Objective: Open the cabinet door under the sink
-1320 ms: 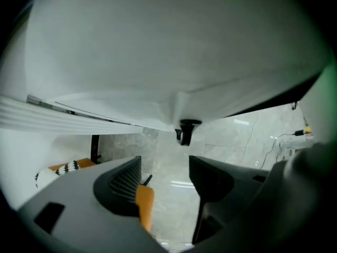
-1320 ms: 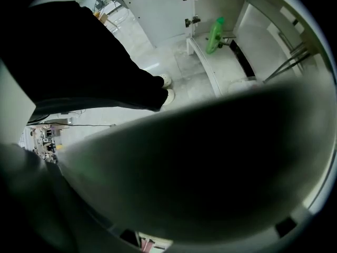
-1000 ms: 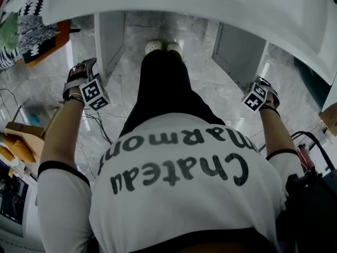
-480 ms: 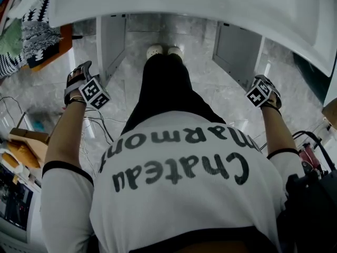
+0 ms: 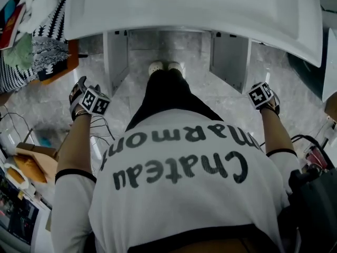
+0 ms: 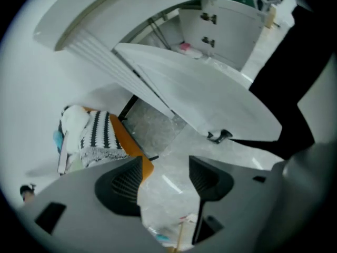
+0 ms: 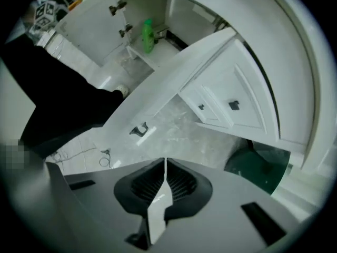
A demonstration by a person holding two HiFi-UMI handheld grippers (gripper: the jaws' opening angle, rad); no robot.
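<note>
Under the white sink counter (image 5: pixel 189 9) both cabinet doors stand swung out: the left door (image 5: pixel 116 57) and the right door (image 5: pixel 231 57). My left gripper (image 5: pixel 79 94) hangs beside the left door, apart from it. Its jaws (image 6: pixel 166 167) are open over bare floor, and the door's dark handle (image 6: pixel 218 136) lies ahead of them. My right gripper (image 5: pixel 265 95) hangs off the right door's edge. Its jaws (image 7: pixel 166 165) are closing, almost together, with nothing between them. That door's handle (image 7: pixel 138 130) shows beyond them.
A green bottle (image 7: pixel 148 36) stands inside the cabinet. A striped cloth on an orange seat (image 5: pixel 42 46) is at the left, with cables (image 5: pixel 100 125) on the marble floor. White drawers (image 7: pixel 226 107) and a dark green bin (image 7: pixel 258 167) are at the right. My shoes (image 5: pixel 166 66) stand between the doors.
Both hands have come away from the door edges and drawn back toward me. Their marker cubes have turned. The doors stand wider apart.
</note>
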